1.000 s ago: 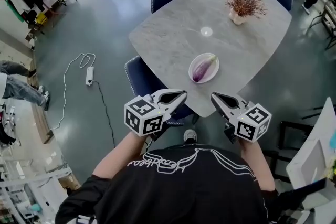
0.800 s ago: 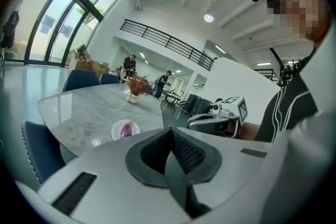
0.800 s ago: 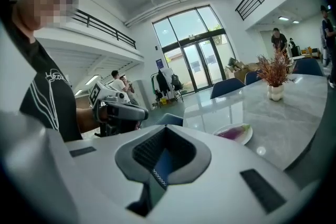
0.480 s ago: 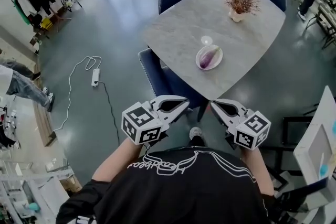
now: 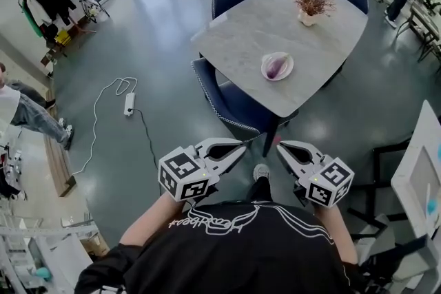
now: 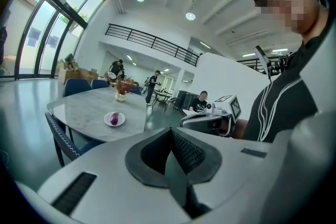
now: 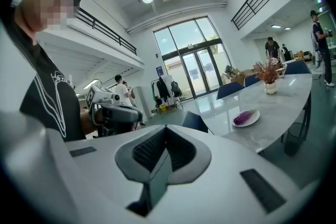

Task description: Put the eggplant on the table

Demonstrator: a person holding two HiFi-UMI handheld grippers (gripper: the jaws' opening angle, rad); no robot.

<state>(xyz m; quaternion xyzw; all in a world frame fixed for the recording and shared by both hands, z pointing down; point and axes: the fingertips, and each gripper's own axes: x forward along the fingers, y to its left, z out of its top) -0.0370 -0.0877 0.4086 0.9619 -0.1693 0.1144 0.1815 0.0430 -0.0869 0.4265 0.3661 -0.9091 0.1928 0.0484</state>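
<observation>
Eggplant (image 5: pixel 275 66) lies on a white plate (image 5: pixel 264 70) on the grey table (image 5: pixel 269 21) — far from both tools. The left gripper (image 5: pixel 239 144) and the right gripper (image 5: pixel 281 146) are each closed tight with nothing between the jaws. They are held close to the person's body, well apart from the table.

The job right now, I think, is just getting near enough to reach. A blue chair (image 5: pixel 227 101) stands at the near edge, between the person and the plate, so it is best to walk round it to a side where the plate is close.

Open one gripper wide before reaching in. Come at the eggplant across its fat middle, not the thin end, and squeeze softly — it looks smooth and could slip or get dented. The plate may slide, so the other gripper could steady its rim. Lift only a little, then set the eggplant down on a bare bit of table beside the plate, away from the pot of dry twigs (image 5: pixel 311 2).
</observation>
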